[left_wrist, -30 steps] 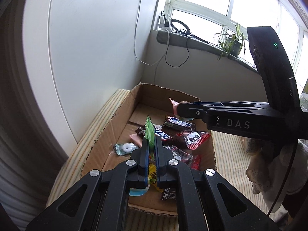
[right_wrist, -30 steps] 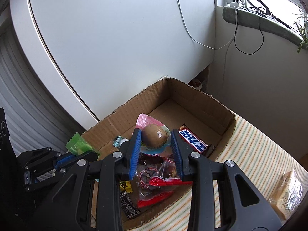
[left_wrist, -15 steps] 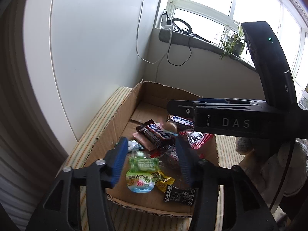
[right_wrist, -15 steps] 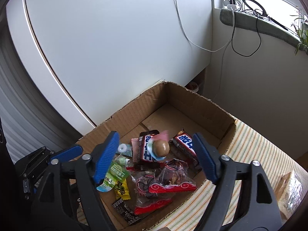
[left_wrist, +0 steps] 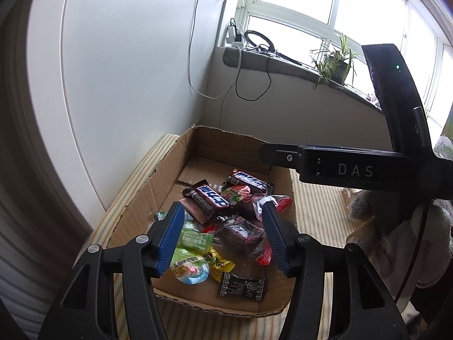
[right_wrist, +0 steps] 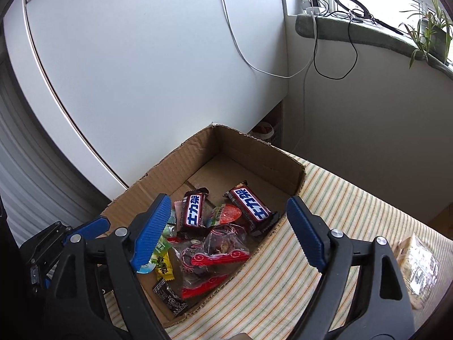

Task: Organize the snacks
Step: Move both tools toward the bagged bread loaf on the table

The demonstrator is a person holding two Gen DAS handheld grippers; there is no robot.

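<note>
A cardboard box [left_wrist: 170, 167] [right_wrist: 181, 164] on the striped cloth holds a pile of snacks. Two dark chocolate bars [left_wrist: 212, 197] [right_wrist: 249, 206] lie on top beside a round pack with an orange lid [right_wrist: 226, 214]. A green candy wrapper [left_wrist: 195, 239] and a jelly cup [left_wrist: 189, 269] lie at the near end, with red-and-clear packets [right_wrist: 220, 255] alongside. My left gripper [left_wrist: 221, 206] hovers open above the near end with nothing between its pads. Over the box's right rim, my right gripper [right_wrist: 228, 201] stands wide open and holds nothing.
A white panel wall runs close behind the box. The window sill [right_wrist: 368, 31] carries cables and a potted plant [left_wrist: 337, 62]. A clear snack packet [right_wrist: 419, 263] lies on the striped cloth [right_wrist: 354, 209] at the right. A gloved hand [left_wrist: 396, 240] holds the right gripper's black body [left_wrist: 354, 170].
Both grippers have opened. The green candy left the left gripper and the round egg pack left the right one; both now lie in the box. The right gripper drew back slightly.
</note>
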